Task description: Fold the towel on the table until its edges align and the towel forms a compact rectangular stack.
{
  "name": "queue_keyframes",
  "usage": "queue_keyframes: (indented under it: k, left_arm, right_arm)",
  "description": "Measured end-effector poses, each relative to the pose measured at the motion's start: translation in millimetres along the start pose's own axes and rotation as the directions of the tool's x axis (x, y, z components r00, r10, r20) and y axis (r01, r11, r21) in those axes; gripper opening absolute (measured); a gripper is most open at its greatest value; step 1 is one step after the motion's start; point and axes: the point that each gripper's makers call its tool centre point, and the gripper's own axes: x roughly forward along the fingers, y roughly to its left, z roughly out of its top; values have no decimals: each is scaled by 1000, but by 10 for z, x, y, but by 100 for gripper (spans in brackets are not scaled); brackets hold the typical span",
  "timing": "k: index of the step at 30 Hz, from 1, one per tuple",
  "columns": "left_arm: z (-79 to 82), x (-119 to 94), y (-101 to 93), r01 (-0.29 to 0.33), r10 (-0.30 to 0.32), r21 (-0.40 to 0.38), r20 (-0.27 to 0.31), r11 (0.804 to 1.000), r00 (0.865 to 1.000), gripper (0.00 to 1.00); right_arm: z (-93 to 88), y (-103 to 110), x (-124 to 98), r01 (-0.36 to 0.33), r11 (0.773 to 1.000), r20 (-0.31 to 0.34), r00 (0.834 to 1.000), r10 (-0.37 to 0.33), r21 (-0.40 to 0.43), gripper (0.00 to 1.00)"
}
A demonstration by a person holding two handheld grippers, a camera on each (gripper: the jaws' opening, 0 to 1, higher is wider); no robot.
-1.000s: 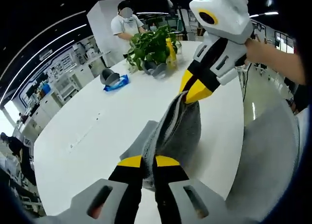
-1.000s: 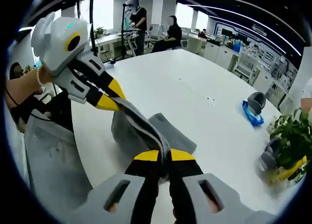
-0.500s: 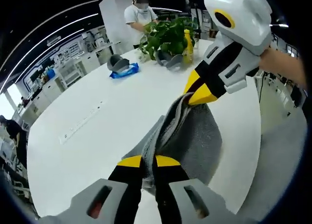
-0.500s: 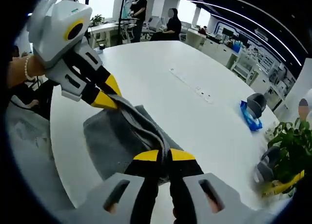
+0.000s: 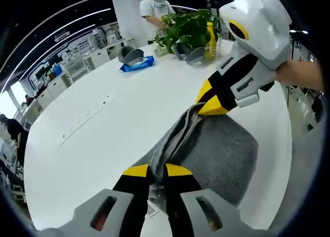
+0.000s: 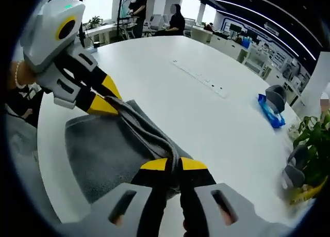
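Note:
A grey towel lies partly flat on the white table, its upper edge gathered into a taut ridge between the two grippers. My left gripper is shut on one end of that ridge. The right gripper comes in from the upper right, shut on the other end. In the right gripper view, the right gripper pinches the towel at the bottom. The left gripper grips the far end at the left, held by a hand with a bead bracelet.
A potted plant, grey objects and a blue cloth sit at the table's far end, with a person behind them. A socket strip runs along the table's middle. The table edge curves close beside the towel.
Both grippers have carried the towel further over the table and lower. Its hanging part now lies spread flat on the tabletop. Both stay shut on the edge.

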Motion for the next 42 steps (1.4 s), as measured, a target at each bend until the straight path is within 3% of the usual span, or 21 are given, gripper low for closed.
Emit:
queue_keyframes:
  k: [8,14,18,21,27,34,42]
  left_arm:
    - [-106,163,34,-4,4,-38,-12,999,1000,12]
    - [-190,217,64,-37,38,-74,18,997,999,14]
    - [-170,150,141,-72,77,-132,35,989,996,15]
    - [-162,39,275,-129,133,-92,46,987,990,11]
    - [-209,-208,319,-130,140,-144,63,981,988,11]
    - [-272,-422,81,-93,107,-149,87,984,990,10]
    - [-293,-388,-341,-15,25,-121,85,993,996,10]
  right_arm:
    - [-101,-45,170,19,1000,-9,1000,-19,-3,6]
    - [-131,-52,251,21,1000,-9,1000,-21,15,7]
    - [-113,-71,235,18,998,17,1000,-19,62,8]
    - [-59,-91,186,5,992,65,998,-13,124,10]
    - [14,-159,44,6,982,125,992,-30,188,14]
    - [-16,-145,-269,40,986,149,987,-64,161,11]
    - [-234,232,-475,4,976,146,989,-36,216,4]
